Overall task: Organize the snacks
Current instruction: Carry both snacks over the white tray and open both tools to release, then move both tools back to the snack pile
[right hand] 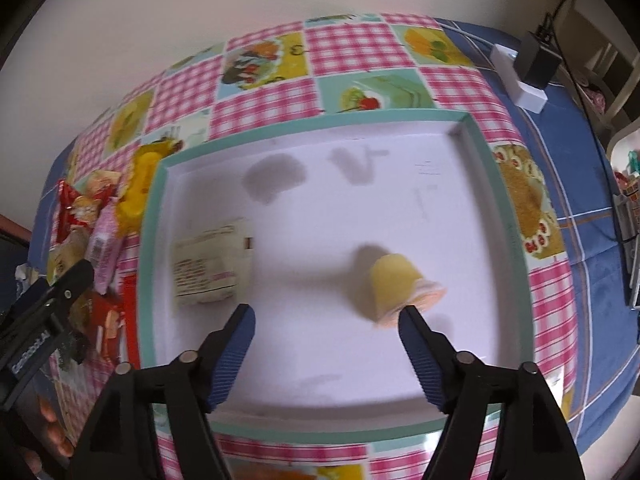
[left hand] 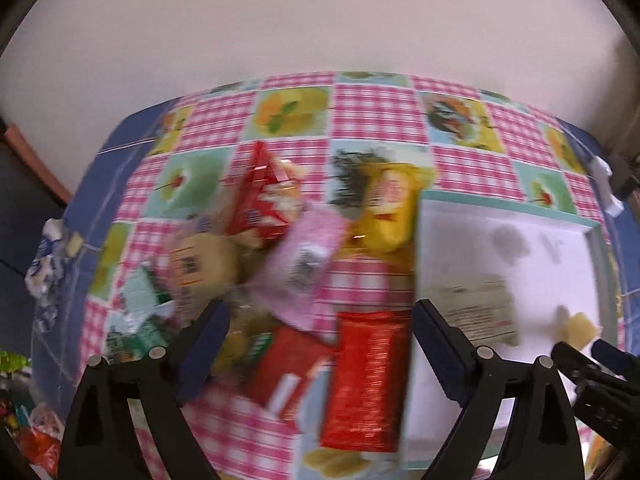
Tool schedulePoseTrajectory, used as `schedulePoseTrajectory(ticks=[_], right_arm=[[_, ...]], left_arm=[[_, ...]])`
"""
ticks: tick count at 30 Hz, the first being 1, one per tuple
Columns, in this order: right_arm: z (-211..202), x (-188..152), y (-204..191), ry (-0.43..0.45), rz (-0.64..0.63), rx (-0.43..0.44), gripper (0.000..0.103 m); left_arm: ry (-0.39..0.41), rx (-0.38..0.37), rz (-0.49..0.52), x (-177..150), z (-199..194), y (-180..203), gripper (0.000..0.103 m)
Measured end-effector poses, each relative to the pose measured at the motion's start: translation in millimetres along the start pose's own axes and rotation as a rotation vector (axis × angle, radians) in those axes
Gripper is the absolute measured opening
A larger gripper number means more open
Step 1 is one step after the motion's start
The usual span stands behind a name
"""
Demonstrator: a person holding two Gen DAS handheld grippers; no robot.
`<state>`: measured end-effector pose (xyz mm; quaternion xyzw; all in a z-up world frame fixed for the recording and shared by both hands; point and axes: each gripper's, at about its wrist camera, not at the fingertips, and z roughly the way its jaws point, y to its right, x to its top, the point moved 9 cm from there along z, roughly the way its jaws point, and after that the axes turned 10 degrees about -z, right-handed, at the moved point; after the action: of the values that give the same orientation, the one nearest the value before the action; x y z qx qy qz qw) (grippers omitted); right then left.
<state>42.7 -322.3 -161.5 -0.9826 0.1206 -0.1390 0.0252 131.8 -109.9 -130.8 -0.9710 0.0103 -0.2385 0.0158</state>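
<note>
A white tray with a teal rim [right hand: 508, 216] lies on the checked tablecloth; it also shows in the left wrist view [left hand: 592, 228]. In it lie a pale flat packet [right hand: 210, 262] and a yellow wrapped cake [right hand: 394, 280]. My right gripper [right hand: 326, 320] is open and empty above the tray, the cake just beyond its right finger. A pile of snacks lies left of the tray: a red foil packet [left hand: 366, 376], a pink packet [left hand: 304, 264], a yellow packet [left hand: 390, 212], a red bag [left hand: 266, 196]. My left gripper [left hand: 320, 320] is open over the pile, empty.
A white power strip with a black adapter [right hand: 528, 76] sits at the table's far right on the blue cloth. Crumpled wrappers [left hand: 48, 256] lie at the left table edge. A wall stands behind the table.
</note>
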Motion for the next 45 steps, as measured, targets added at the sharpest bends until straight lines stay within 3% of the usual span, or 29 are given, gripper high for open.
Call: schedulePoseTrajectory(ticks=[6,18,26,33,45], right_arm=[[-3.2,-0.1,-27.1,0.01,-0.025,0.029,0.084],[-10.9,5.5,-73.2,0.056,-0.037,0.107,0.084],[-9.3,2.4,-108.0,0.059,-0.078,0.14,0.084],[-8.9,0.2,-138.2,0.057,-0.117,0.142,0.084],[8.8,-11.2,-221.6,-0.008,-0.218,0.193,0.084]], left_arm=[[0.026,0.046,-0.041,2.5,-5.9,-41.2,0.093],[0.043,-0.047,-0.035,12.4,-25.6,-100.0,0.093],[-0.043,-0.074,-0.139,-6.1,-9.0,-159.7,0.093],[-0.082,-0.053,-0.2,-19.0,1.7,-203.3,0.093],[-0.163,-0.077,-0.292,-37.6,30.4,-239.1,0.093]])
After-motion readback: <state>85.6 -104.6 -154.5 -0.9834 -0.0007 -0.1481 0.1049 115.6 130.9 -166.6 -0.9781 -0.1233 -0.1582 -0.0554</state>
